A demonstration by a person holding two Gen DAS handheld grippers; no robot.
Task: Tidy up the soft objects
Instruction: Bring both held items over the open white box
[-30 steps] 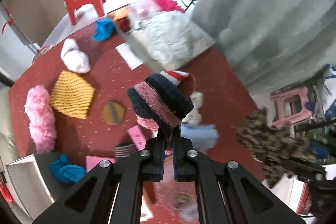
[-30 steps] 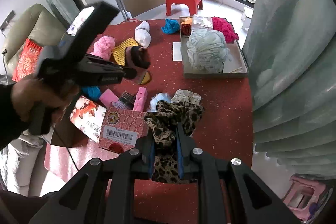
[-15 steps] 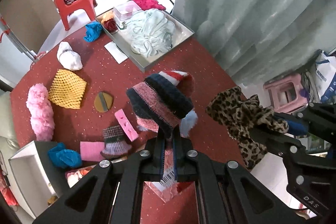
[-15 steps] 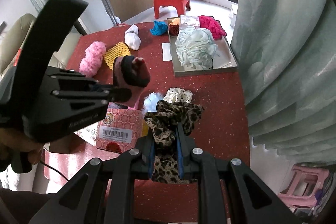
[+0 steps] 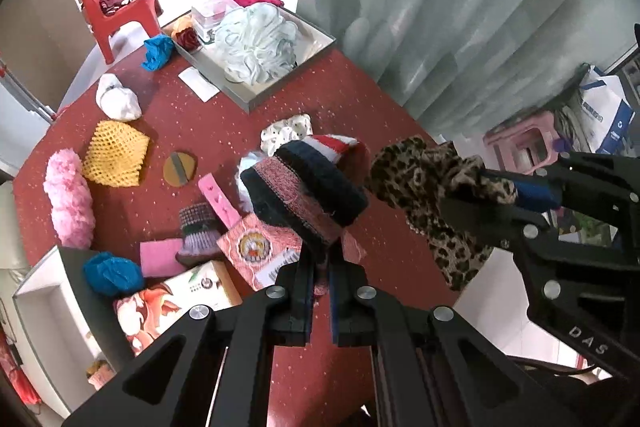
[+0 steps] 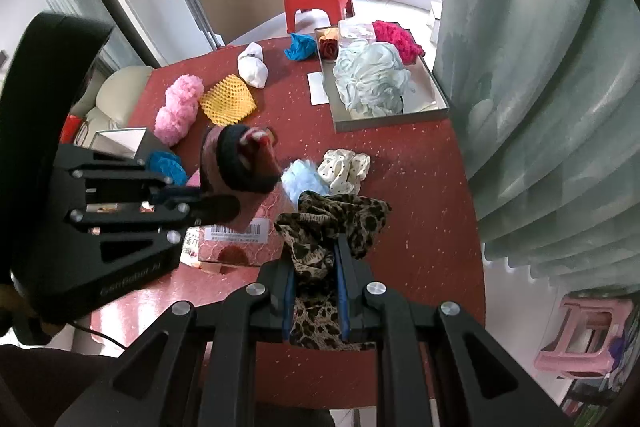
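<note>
- Left wrist view: your left gripper (image 5: 320,259) has its jaws pinched tight on the lower edge of the knit hat (image 5: 304,191), which is lifted clear above the red table (image 5: 224,131).
- The hat's long axis runs from lower left to upper right, with its red-and-white striped end toward the curtain (image 5: 460,7).
- To your right, the right gripper (image 5: 500,199) holds the leopard scrunchie (image 5: 424,183) just beside the hat; the two are close but apart.
- The table's curved edge runs past the scrunchie on the right, with bare floor beyond it.
- The grey tray (image 5: 280,87) sits at the far edge near the curtain, with the pale mesh pouf (image 5: 256,43) filling much of it. Bare red surface lies between the tray and the dotted scrunchie (image 5: 286,133).
- Right wrist view: your right gripper (image 6: 316,267) has narrow jaws clamped on the leopard scrunchie (image 6: 332,223), which bunches out ahead of the fingertips, its folds spreading left to right.
- The left gripper (image 6: 216,205) reaches in from the left, holding the knit hat (image 6: 240,163) above the patterned box (image 6: 236,239).
- Open table shows to the right of the scrunchie up to the round rim, and ahead toward the tray's (image 6: 384,121) near wall.
- The left half is crowded: pink pouf (image 6: 180,109), yellow net (image 6: 228,101), white bundle (image 6: 252,65).
</note>
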